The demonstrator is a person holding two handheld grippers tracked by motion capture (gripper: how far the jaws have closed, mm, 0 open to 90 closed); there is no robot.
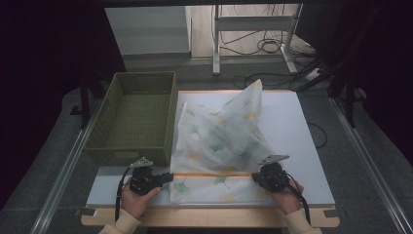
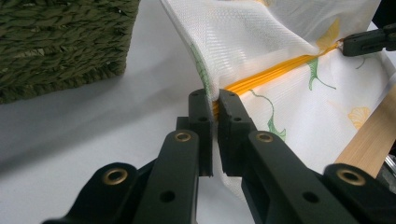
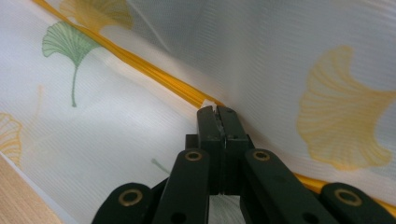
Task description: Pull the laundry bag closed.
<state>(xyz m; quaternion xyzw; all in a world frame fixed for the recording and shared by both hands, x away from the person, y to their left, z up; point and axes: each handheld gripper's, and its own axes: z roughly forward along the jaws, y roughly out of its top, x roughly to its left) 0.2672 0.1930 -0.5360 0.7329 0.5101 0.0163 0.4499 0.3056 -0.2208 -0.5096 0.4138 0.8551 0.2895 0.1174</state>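
Left hand-held gripper [image 2: 215, 100]: I pinch the orange hem of the white ginkgo-print mesh cloth [image 1: 219, 131].
Right hand-held gripper [image 3: 216, 112]: clamped on the same hem.
Hem axis: runs straight between my two hand-held grippers; cloth body beyond.

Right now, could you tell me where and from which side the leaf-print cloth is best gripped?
Grip the leaf-print cloth on its orange band, coming in level from each end. The band is a thick, straight strip running across the near table edge, and the left gripper and right gripper are both shut on it there.
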